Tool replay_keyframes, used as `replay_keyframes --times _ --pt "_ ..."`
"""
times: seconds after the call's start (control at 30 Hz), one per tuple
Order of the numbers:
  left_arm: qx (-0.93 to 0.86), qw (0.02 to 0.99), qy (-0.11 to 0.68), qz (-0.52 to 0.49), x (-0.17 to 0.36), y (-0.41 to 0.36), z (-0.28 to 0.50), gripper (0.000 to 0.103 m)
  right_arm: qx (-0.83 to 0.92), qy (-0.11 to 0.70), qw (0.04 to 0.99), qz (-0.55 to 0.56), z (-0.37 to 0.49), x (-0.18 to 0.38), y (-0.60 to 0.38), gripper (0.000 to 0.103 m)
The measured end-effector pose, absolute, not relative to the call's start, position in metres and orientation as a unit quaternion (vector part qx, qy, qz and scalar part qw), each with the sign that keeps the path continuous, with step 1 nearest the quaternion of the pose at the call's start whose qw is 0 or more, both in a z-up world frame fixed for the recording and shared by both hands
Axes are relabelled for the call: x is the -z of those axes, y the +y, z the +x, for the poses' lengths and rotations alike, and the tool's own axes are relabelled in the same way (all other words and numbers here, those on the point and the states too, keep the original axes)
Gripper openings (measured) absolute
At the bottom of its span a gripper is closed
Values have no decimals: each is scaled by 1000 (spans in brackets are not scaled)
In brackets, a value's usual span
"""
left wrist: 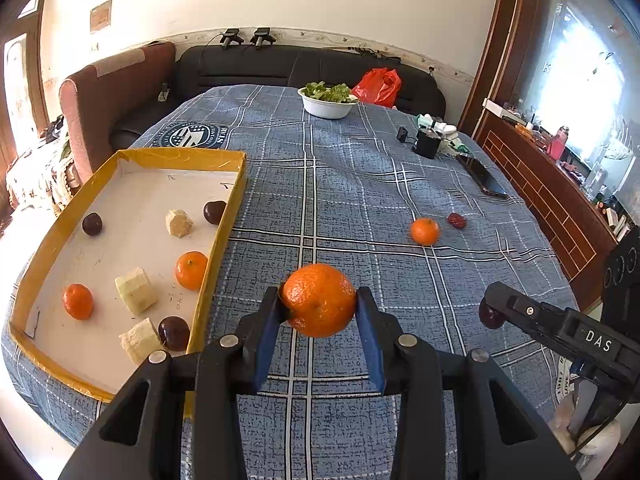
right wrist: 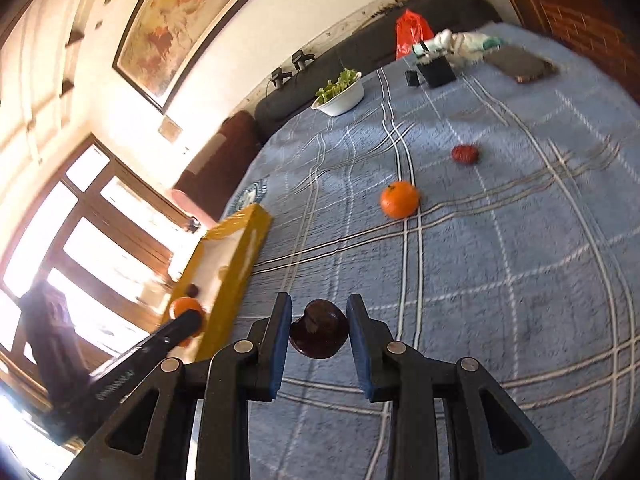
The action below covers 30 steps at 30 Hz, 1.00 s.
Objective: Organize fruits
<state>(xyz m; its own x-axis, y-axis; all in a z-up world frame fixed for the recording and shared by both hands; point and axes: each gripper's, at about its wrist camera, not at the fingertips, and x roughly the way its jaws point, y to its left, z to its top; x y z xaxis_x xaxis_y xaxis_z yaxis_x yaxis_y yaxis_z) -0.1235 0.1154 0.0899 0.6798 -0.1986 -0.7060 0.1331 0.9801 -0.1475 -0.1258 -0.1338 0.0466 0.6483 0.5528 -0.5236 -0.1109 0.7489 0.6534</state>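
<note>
My left gripper (left wrist: 318, 304) is shut on an orange mandarin (left wrist: 318, 300), held above the blue checked cloth just right of the yellow box (left wrist: 224, 236). Inside the box lie two mandarins (left wrist: 191, 270), several dark round fruits (left wrist: 92, 224) and pale fruit chunks (left wrist: 136, 290). My right gripper (right wrist: 319, 330) is shut on a dark brown round fruit (right wrist: 319, 330); in the left wrist view that right gripper (left wrist: 494, 312) shows at the right with the dark fruit (left wrist: 489, 317) at its tip. A loose mandarin (left wrist: 425, 231) (right wrist: 399, 199) and a small red fruit (left wrist: 457, 220) (right wrist: 465, 154) lie on the cloth.
At the far end of the table stand a white bowl of greens (left wrist: 326, 108), a red plastic bag (left wrist: 378, 86), a small black box (left wrist: 427, 144) and a phone (left wrist: 482, 178). A dark sofa (left wrist: 280, 68) runs behind; a wooden cabinet (left wrist: 552, 200) lines the right side.
</note>
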Motion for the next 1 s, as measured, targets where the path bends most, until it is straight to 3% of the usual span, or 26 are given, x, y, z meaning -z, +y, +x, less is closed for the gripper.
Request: replay_keyframes --times 0.37,0.83,1.0 --pt "103 920 376 -46 -95 119 -130 37 -196 376 854 301 -136 -46 -126 31" --pt "117 896 428 -31 -54 132 -111 38 -190 402 847 291 -126 -24 -117 31" --pt "126 886 446 -7 -41 118 -98 47 -195 408 845 284 -122 -17 -114 32"
